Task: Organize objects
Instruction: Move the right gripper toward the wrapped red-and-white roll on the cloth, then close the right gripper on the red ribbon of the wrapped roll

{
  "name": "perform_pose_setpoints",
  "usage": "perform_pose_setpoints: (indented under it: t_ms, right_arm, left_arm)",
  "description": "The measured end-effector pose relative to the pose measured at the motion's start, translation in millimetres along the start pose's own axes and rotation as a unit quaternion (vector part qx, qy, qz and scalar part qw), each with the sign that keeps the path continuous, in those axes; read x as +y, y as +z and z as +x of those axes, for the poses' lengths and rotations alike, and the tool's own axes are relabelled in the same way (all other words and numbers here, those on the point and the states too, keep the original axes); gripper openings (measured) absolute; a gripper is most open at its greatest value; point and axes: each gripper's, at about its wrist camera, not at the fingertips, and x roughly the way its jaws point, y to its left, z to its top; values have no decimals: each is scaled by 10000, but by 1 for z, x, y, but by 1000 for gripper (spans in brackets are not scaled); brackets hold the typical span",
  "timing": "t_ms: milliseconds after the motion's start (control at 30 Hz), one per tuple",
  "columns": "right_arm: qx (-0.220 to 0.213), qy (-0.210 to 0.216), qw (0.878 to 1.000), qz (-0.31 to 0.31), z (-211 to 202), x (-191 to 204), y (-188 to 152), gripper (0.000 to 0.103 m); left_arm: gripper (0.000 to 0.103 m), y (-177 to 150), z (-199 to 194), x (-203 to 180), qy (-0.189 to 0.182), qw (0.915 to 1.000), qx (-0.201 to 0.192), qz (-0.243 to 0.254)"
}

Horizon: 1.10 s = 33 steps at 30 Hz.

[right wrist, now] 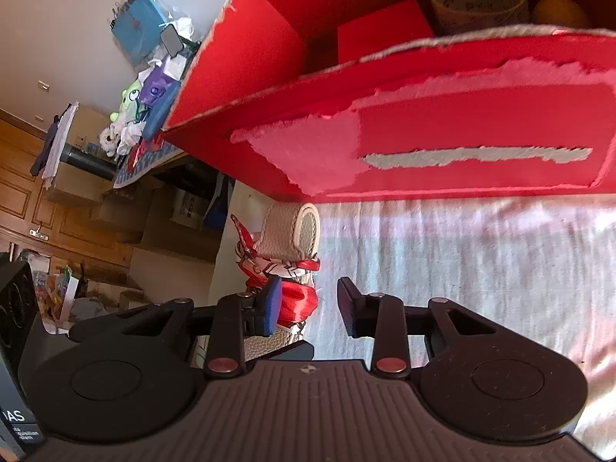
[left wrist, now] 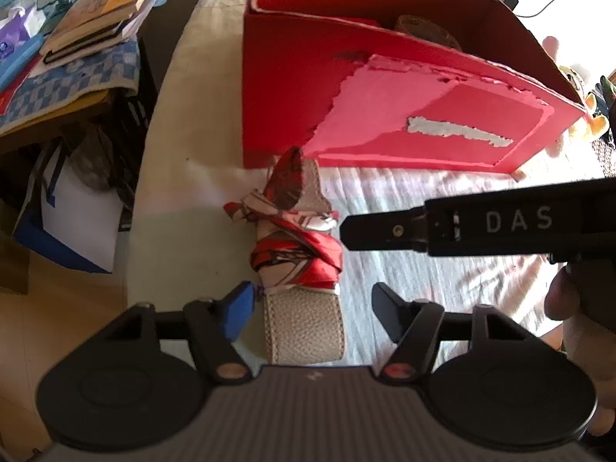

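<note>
— Lying on the pale striped bedsheet [left wrist: 442, 269], just in front of the red cardboard box [left wrist: 292, 88], is a beige leather strap [left wrist: 304, 327] with a red-and-white scarf [left wrist: 296, 246] knotted round its middle. Do you see it the same way?

— Yes. From the right wrist view the strap [right wrist: 304, 231] curls into a loop at its far end, close under the box wall [right wrist: 462, 146].

— And the grippers?

— The left gripper [left wrist: 312, 308] straddles the strap, jaws parted, with a gap on both sides; the pads press on nothing. The right gripper [right wrist: 308, 308] comes in from the side at the scarf [right wrist: 298, 304]; its blue pad sits against the red cloth, the other pad stands clear, so it grasps nothing.

— Anything inside the box?

— A roll of tape [right wrist: 477, 0] and a smaller red box [right wrist: 385, 30]. Beside the bed, a stack of books [left wrist: 100, 11] rests on a cluttered table.
</note>
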Motion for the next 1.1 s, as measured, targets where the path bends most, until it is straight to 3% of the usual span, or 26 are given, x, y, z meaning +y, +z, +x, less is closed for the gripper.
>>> perform_pose_setpoints:
  t_ms: [233,567,1100]
  right_arm:
    - [62,60,9998,-153,10,7,6,36]
    - [204,-23,9996,-209,24,6,13,36]
    - [446,277,9981,-311,38,8,22,40]
  left_arm:
    - [54,-1,3,9,35,10000,46,-54]
    - [51,-3,9,15,25,9999,117,-6]
    - [47,0,25,19,233,9992,310,-79]
